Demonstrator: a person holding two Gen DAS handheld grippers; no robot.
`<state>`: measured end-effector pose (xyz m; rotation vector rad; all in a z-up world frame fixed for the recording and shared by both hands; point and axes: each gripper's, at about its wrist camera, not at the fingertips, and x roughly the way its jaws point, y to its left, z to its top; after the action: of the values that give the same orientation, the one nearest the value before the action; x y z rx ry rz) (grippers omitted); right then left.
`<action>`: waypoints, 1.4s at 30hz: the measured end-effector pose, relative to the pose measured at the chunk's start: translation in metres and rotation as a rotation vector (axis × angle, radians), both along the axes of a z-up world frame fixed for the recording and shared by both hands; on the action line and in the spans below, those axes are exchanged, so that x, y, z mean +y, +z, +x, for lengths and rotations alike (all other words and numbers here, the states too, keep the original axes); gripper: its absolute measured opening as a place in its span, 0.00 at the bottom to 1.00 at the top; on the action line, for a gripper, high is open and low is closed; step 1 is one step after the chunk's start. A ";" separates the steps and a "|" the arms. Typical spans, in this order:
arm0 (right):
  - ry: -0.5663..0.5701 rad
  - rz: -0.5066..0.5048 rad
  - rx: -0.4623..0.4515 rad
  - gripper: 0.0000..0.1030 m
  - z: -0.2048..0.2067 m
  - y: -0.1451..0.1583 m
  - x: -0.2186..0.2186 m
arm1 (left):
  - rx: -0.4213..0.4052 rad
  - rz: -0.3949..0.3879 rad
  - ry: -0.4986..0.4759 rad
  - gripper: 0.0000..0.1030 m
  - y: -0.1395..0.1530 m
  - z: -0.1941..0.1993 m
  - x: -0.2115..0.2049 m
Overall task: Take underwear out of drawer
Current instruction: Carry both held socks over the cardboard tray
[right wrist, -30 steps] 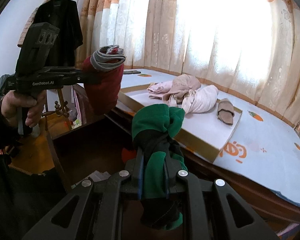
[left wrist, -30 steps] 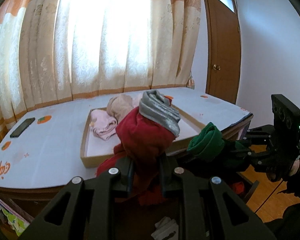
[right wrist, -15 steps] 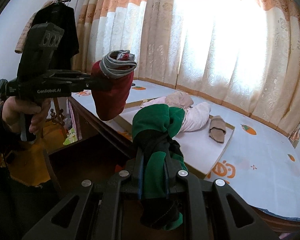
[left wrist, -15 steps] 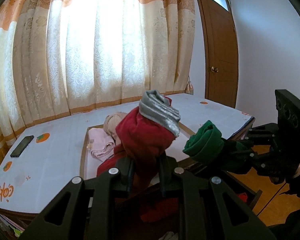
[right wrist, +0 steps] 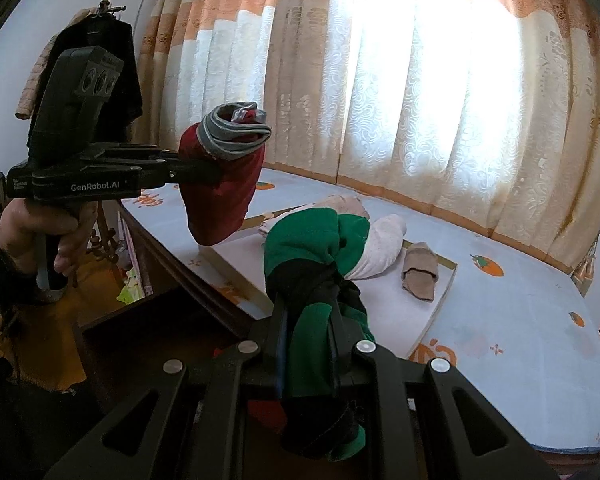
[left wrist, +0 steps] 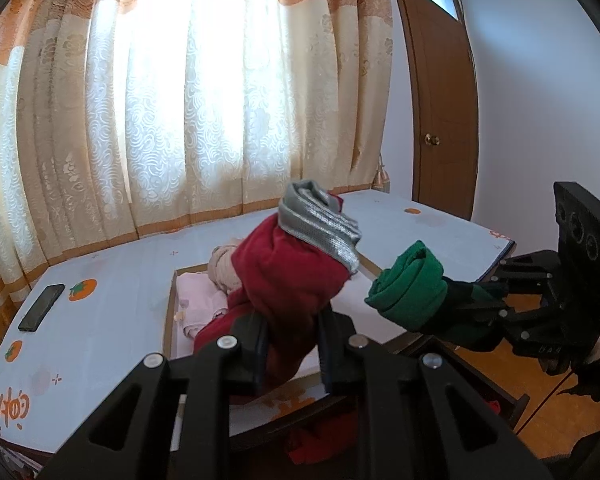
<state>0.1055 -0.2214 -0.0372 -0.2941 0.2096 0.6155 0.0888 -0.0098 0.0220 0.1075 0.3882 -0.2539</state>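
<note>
Underwear in both hands. My left gripper [left wrist: 292, 344] is clamped on a rolled red pair [left wrist: 288, 276] with a grey waistband [left wrist: 320, 220], the roll sticking up and forward from between the jaws. My right gripper [right wrist: 308, 344] is squeezed tight on a green and black pair [right wrist: 312, 264], the green bundle bulging above the jaws and more cloth hanging down below them.

From the right camera I see my left gripper [right wrist: 208, 172] out to the side, my hand [right wrist: 40, 236] wrapped round its handle, the red pair [right wrist: 220, 192] held in the air over the near edge of the table [right wrist: 520, 320]. From the left camera my right gripper [left wrist: 488, 304] comes in from the right with the green roll [left wrist: 408, 284] at its tip, close beside the red one but not touching it.

Both pairs are clear of the drawer [right wrist: 148, 320], which stands open, dark and low beneath my grippers; a bit of red cloth [left wrist: 320, 440] shows down there.

On the table, a shallow cardboard tray [right wrist: 440, 300] holds other folded pieces: a pink one [left wrist: 200, 304], a beige one [left wrist: 220, 268], a white one [right wrist: 380, 248] and a brown one [right wrist: 420, 272]. A phone [left wrist: 42, 306] lies flat near the far left corner. Behind it all hang curtains [left wrist: 220, 100], bright with daylight, with a brown door [left wrist: 440, 100] to the right. A dark coat [right wrist: 96, 60] hangs on a stand at the left.
</note>
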 end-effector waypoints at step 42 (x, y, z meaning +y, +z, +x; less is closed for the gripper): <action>-0.055 0.003 0.009 0.17 0.034 0.023 0.004 | 0.079 -0.026 0.017 0.18 0.001 0.060 -0.006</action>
<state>0.1395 -0.2179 -0.0143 -0.2822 0.2248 0.5631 0.1488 -0.0158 0.0226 0.0689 0.4637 -0.2468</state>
